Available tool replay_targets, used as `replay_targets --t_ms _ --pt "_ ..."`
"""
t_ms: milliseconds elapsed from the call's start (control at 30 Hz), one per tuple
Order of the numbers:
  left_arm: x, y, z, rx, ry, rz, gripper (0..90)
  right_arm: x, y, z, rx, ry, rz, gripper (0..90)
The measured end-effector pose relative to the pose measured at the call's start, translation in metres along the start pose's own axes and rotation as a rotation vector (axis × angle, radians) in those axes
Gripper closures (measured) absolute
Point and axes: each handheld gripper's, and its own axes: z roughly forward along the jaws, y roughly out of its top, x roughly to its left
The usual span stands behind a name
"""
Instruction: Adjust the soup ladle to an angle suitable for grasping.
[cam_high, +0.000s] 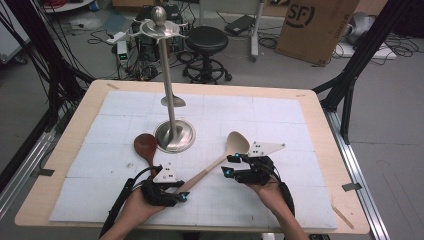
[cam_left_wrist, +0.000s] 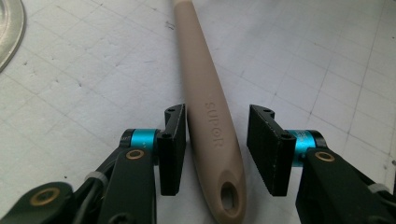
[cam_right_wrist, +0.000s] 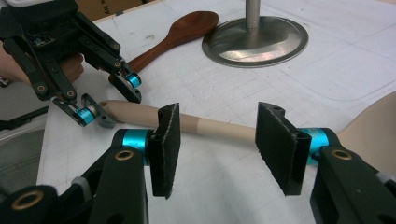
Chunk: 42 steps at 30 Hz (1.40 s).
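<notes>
The pale spoon (cam_high: 220, 157) lies flat on the counter (cam_high: 70, 150), bowl toward the stand (cam_high: 172, 135), with the dark spoon (cam_high: 146, 146) well to its left. It looks light and stiff, with a smooth, likely slippery, tapering handle. I'd grip near the thick end, just above the hanging hole. "SUPOR" is stamped there. The left gripper (cam_left_wrist: 215, 144) straddles that end, its jaws apart, one pad touching and the other clear. The right gripper (cam_right_wrist: 217, 135) hangs by mid-handle with its jaws apart, holding nothing. A carton behind reads "SF".
</notes>
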Motion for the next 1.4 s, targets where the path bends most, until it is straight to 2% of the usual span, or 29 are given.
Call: replay_targets --t_ms 67,133,300,567,767,1033,1067,1400 --pt "-0.001 0.000 0.000 0.002 0.014 0.013 60.0 0.000 0.000 0.000 0.001 -0.001 -0.003 49.7" --pt "-0.001 0.000 0.000 0.003 0.024 0.008 62.1 0.001 0.000 0.001 0.002 -0.001 -0.007 49.5" --pt "0.001 0.001 0.000 0.002 0.014 -0.010 64.5 0.001 0.000 0.001 0.004 -0.005 -0.014 48.8" --pt "0.005 0.002 -0.003 0.005 -0.007 -0.027 65.2 0.003 0.000 0.005 0.024 0.012 -0.034 46.5" --pt "0.007 0.003 -0.009 -0.018 -0.027 -0.034 65.6 0.006 0.001 0.008 0.035 0.019 -0.052 45.8" --pt "0.006 0.006 -0.017 -0.042 -0.060 -0.014 66.0 0.009 0.002 0.012 0.053 0.032 -0.082 44.1" --pt "0.005 0.006 -0.017 -0.050 -0.067 -0.021 66.0 0.010 0.002 0.012 0.054 0.032 -0.091 43.7" --pt "-0.001 0.009 -0.020 -0.064 -0.097 -0.003 66.3 0.013 0.002 0.019 0.081 0.051 -0.132 41.2"
